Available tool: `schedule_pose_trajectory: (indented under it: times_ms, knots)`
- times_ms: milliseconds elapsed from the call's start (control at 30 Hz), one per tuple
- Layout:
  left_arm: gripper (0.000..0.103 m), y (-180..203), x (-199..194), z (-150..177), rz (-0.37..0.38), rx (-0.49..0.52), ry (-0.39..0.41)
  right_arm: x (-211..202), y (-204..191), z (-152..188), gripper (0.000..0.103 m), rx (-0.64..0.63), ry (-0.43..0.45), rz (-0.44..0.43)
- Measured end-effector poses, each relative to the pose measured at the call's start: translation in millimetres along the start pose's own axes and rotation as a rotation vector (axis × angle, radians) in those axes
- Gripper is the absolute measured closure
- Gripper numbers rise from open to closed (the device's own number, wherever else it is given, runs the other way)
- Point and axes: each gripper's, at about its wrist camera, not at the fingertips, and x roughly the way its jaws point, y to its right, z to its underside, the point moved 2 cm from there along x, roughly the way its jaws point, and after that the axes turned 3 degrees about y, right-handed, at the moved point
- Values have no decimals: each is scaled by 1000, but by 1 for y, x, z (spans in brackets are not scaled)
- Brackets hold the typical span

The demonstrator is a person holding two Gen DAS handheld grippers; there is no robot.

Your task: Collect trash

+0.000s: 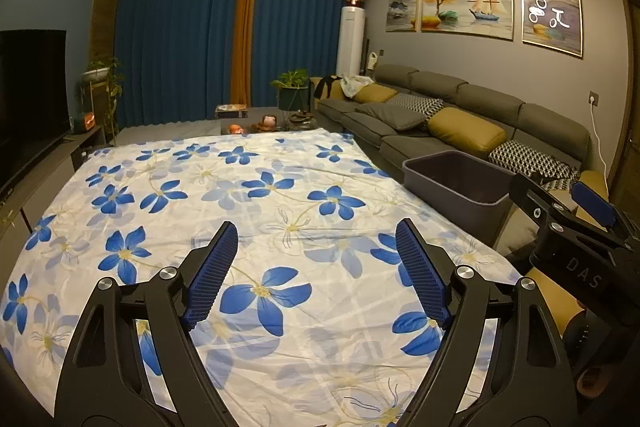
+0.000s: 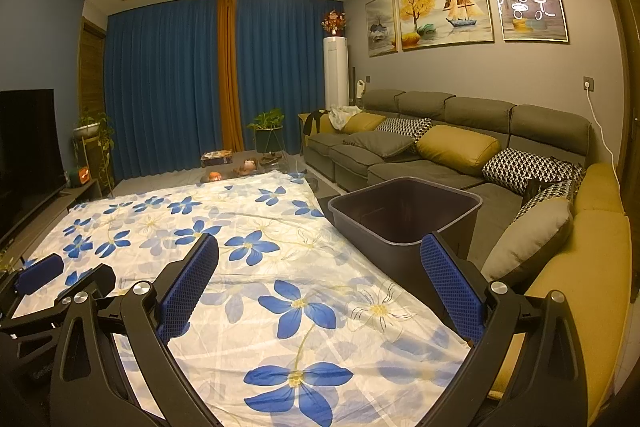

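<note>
Bin (image 2: pixel 404 227) on floral sheet (image 2: pixel 280 267)

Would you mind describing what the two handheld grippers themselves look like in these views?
Both are matte black, angular frames with round silver bolts at the pivots. The left gripper has ribbed blue pads; the right gripper has blue pads with a fine honeycomb texture. White lettering "DAS" marks the right gripper's body in the left wrist view. No cables or sleeves show.

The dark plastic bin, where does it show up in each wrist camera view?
Left wrist: the dark plastic bin sits right of centre, at the floral sheet's right edge.
Right wrist: the bin is near centre, behind the right finger.
Shared landmark: the sailboat painting above the sofa.
</note>
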Motion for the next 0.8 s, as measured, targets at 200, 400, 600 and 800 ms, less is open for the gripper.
schedule_pose_trajectory:
  times_ms: [200,400,600,800]
  knots:
    - [23,1,0,-1,3,0,2,0,-1,-2,6,-1,4,-1]
    - [23,1,-1,-1,1,-1,5,1,-2,-3,6,-1,5,-3]
    - [23,1,-2,-3,2,-4,8,1,-2,-3,6,-1,6,-4]
    - [23,1,-2,-5,3,-6,11,1,-2,-4,6,0,7,-4]
